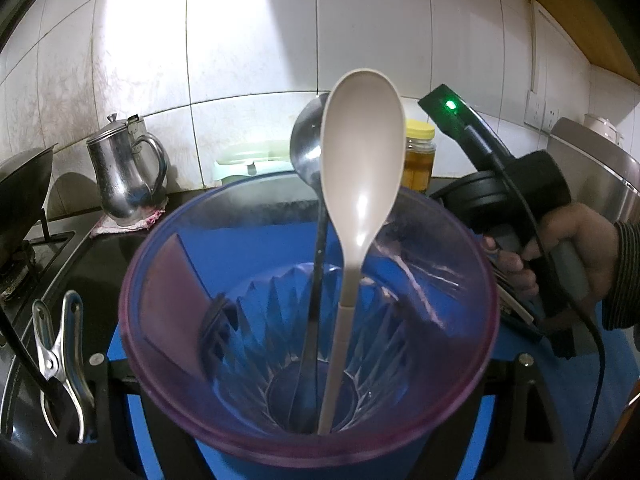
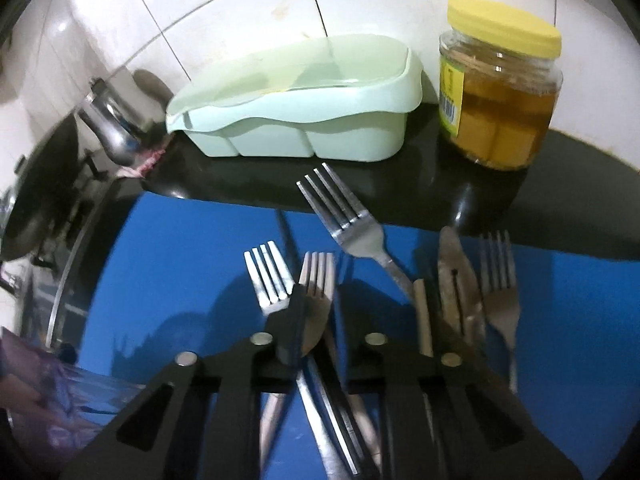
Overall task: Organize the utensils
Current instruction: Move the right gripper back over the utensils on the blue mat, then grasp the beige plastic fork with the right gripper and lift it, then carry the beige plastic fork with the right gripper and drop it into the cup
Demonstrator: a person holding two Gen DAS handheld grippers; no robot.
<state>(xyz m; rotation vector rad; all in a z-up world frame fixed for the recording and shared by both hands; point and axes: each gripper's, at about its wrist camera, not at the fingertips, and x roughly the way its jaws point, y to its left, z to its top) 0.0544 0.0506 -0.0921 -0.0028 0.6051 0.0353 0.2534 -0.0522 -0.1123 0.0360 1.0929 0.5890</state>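
My left gripper [image 1: 308, 364] held the translucent purple plastic tumbler [image 1: 168, 292] by its sides, its two fingers part-spread around the faceted wall. Inside stood a pale beige plastic serving spoon [image 1: 362, 152] and, behind it, a steel ladle [image 1: 306, 148], both handle-down with their bowls rising above the rim. The tumbler blocked most of the blue mat [image 1: 616, 364] beneath it.

My right gripper [image 2: 328, 352] had just been closing over the loose cutlery on that mat and its fingers were drawn close together. They seemed to be pinching a steel fork [image 2: 316, 284] whose tines poked out above the fingers, though blur and the overlapping handles made it hard to be sure which piece was caught. A second fork [image 2: 268, 276] lay just left of it, a third fork [image 2: 348, 216] pointed away toward the wall, and to the right lay a steel table knife [image 2: 454, 280] beside a fourth fork [image 2: 498, 280] and a thin brown stick [image 2: 422, 316].

On the dark tabletop [image 2: 400, 176] behind stood a mint-green lidded compartment box [image 2: 304, 120], its contents not visible, and a yellow-lidded glass jar [image 2: 500, 88] holding amber liquid with pale chunks. A steel jug [image 1: 124, 172] stood on a cloth at the left. The right gripper's handle hid my hand [image 1: 576, 248] in part.
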